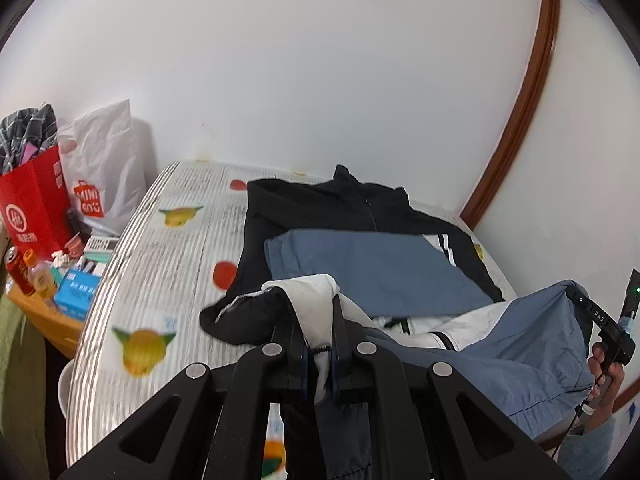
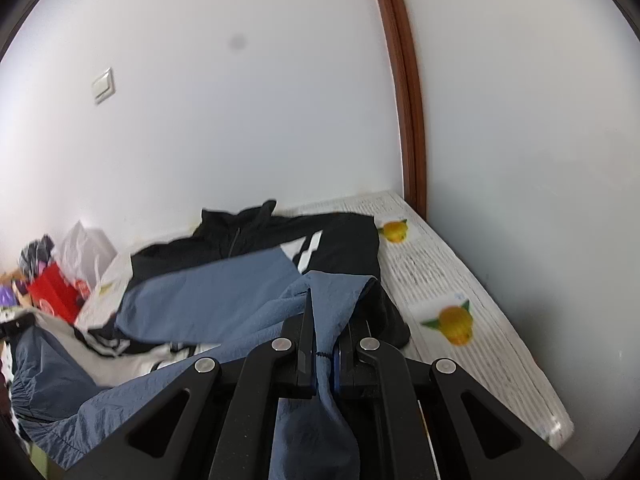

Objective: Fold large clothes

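Far left, a side table (image 1: 30,308) carries a red paper bag (image 1: 34,200), a white shopping bag (image 1: 106,168), a can and small boxes, all clear of the work. Beside it is the bed (image 1: 168,248) with its striped, cartoon-printed sheet, and on that lies the jacket (image 1: 372,268), black at collar and shoulders, blue across the chest, white toward the hem. Its upper half rests flat against the mattress near the wall; the near end is raised off the sheet.

The left claw (image 1: 322,356) is clamped narrow on a bunched white-and-black corner of the jacket, cloth spilling out above and below its pads. Further right, the right claw (image 2: 326,360) is pinched just as tight on the blue corner, fabric draping down over its frame. In the left view the person's hand (image 1: 606,376) shows at the right edge, holding that tool.

The step in hand looks like the bottom-to-top fold: both lower corners lifted, the hem slack between them. Next, I judge, both claws should travel together toward the collar, keeping the hem taut and level so no crease traps underneath, then lower and release evenly.
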The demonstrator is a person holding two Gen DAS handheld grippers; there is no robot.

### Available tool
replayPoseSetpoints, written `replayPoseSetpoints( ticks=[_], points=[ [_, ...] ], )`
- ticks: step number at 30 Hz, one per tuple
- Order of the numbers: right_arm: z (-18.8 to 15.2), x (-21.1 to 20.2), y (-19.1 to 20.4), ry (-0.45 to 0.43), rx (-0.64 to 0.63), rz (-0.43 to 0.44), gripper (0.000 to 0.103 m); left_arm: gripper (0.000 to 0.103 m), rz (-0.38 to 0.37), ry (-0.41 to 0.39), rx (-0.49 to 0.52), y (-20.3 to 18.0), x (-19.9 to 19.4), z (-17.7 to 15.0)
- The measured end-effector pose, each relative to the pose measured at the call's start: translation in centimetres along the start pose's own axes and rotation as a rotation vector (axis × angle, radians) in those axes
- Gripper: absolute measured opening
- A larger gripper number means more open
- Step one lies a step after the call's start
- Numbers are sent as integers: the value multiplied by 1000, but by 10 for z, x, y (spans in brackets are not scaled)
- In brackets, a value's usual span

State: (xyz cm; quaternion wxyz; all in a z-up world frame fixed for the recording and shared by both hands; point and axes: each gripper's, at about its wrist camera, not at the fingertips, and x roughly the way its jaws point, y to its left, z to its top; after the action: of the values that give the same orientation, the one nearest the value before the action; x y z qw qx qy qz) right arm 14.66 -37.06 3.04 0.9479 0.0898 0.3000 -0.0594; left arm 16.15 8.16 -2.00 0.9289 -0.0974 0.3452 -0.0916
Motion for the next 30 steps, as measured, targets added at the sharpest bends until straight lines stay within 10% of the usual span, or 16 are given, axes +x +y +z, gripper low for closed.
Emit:
replayPoseSetpoints(
  ticks=[30],
  points=[
    [28, 205, -15, 165, 80, -56, 7, 9, 133, 158, -53, 34, 184, 58]
  ],
)
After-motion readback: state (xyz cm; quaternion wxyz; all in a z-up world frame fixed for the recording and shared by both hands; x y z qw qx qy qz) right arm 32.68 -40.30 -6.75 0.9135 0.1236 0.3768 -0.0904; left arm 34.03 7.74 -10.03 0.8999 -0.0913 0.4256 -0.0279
